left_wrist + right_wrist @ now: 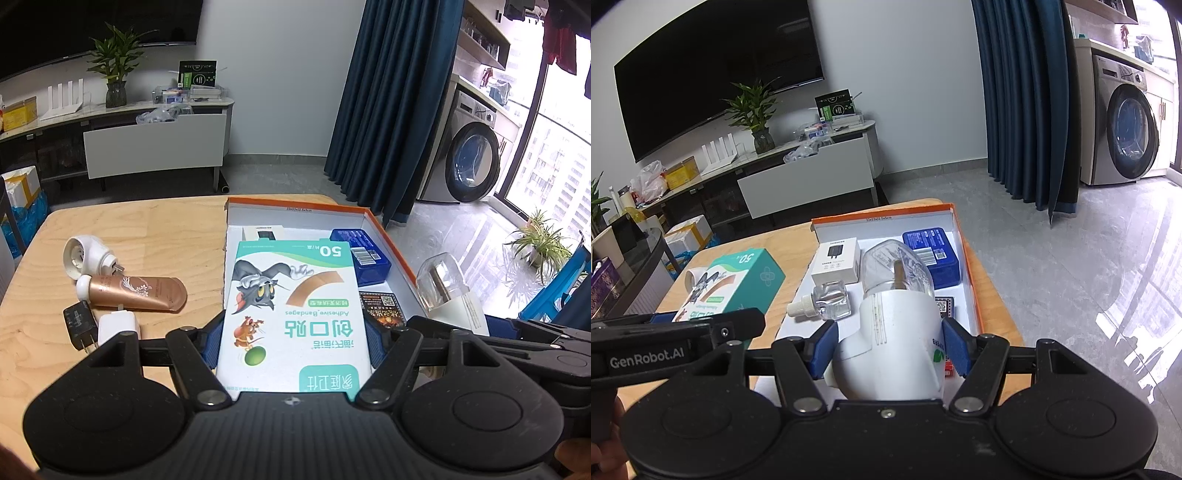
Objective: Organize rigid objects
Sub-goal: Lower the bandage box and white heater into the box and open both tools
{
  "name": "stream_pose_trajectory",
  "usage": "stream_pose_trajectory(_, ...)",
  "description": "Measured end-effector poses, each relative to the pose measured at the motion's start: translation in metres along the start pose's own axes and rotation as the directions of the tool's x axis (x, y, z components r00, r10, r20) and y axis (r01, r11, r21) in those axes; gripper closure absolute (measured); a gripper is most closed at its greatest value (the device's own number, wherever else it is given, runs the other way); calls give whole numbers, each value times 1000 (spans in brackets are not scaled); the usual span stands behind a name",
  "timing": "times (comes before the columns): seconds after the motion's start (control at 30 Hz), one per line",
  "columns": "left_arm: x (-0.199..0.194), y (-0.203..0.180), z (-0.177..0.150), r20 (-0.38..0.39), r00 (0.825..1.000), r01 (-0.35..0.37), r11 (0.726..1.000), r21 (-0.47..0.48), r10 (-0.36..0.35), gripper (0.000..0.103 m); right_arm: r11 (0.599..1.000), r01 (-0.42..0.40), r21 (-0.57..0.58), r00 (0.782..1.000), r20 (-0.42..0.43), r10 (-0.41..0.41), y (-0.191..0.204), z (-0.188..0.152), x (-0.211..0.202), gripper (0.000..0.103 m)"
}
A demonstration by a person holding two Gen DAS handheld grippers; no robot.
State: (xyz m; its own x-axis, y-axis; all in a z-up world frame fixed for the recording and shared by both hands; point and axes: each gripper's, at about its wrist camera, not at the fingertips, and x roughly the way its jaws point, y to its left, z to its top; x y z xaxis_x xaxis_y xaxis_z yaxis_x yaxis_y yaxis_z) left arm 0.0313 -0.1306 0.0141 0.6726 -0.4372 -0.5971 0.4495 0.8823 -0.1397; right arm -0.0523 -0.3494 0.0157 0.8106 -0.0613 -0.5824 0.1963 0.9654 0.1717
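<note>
The left gripper had its jaws pinching a box of adhesive bandages, held above the near left part of an orange-edged tray box. The box read "Adhesive Bandages" and "50", with Chinese characters and a cartoon cat and mouse.

The right gripper had its jaws clamped on a white plug-in mosquito repeller with a clear bottle at its far end, held over the tray's near right part; green print on its side was too cut off to read.

In the tray, seen from the right wrist, a white charger box lay at 11 o'clock, a blue tin with a barcode label at 1 o'clock, a small clear bottle with a white cap at 9 o'clock, and a dark card pack with a QR code at 3 o'clock. The tray's far wall carried small print, not clearly legible.

On the table, at 9 o'clock from the bandage box, lay a second white repeller, a gold tube, a black plug adapter and a white plug adapter. The left gripper's side read "GenRobot.AI".
</note>
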Motion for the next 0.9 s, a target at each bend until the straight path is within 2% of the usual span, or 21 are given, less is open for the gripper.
stream_pose_trajectory(0.9,20,4,-5,-70,998,-1,1000,-7,0,31,1000,6,8,998,-69,-5,-7,-6,25,28)
